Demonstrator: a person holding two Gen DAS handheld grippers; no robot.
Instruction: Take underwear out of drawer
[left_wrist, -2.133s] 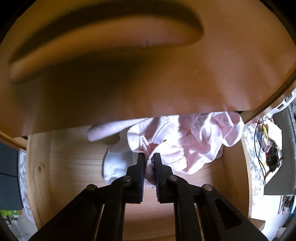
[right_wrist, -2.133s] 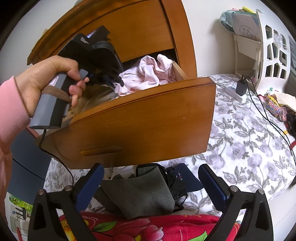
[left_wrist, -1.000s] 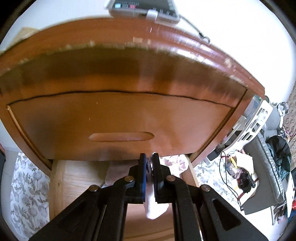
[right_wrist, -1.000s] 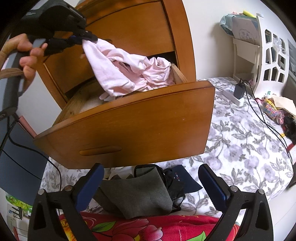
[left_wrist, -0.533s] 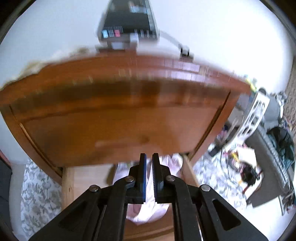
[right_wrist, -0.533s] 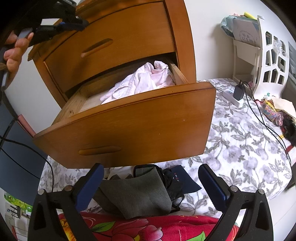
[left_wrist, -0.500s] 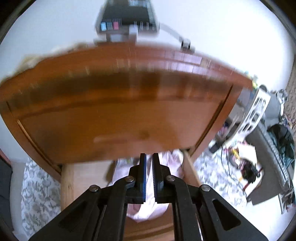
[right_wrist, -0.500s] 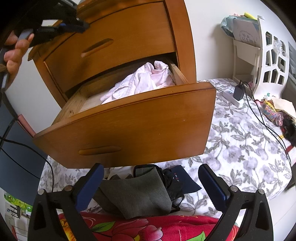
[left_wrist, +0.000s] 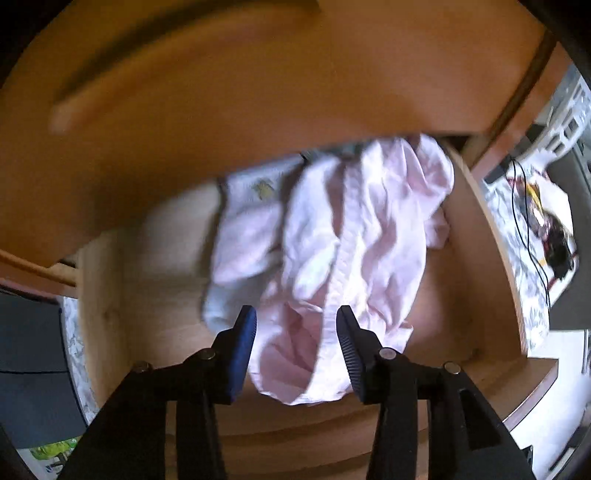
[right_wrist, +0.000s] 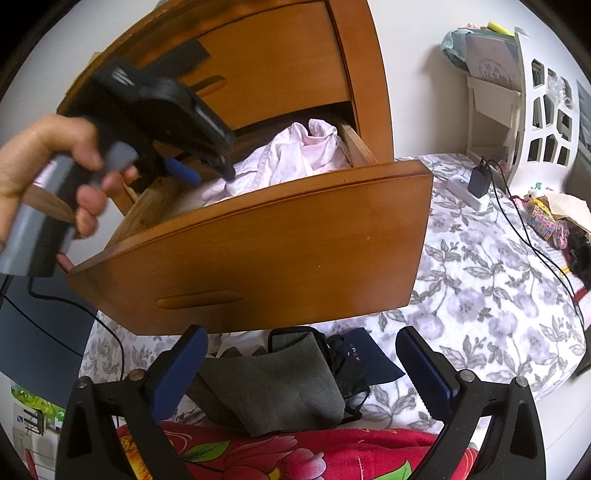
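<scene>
Since a moment ago I've dropped my left gripper from above the dresser down into the open drawer, its fingers just spread apart, pads straddling the pink underwear without pressing it. The underwear lies heaped toward the drawer's right wall, with bare wood open on the left. My right gripper hangs below the drawer front, fingers wide apart, empty.

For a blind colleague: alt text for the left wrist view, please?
The left claw, jaws apart, points down into an open wooden drawer over crumpled pale pink underwear. A white garment lies beside it.
</scene>
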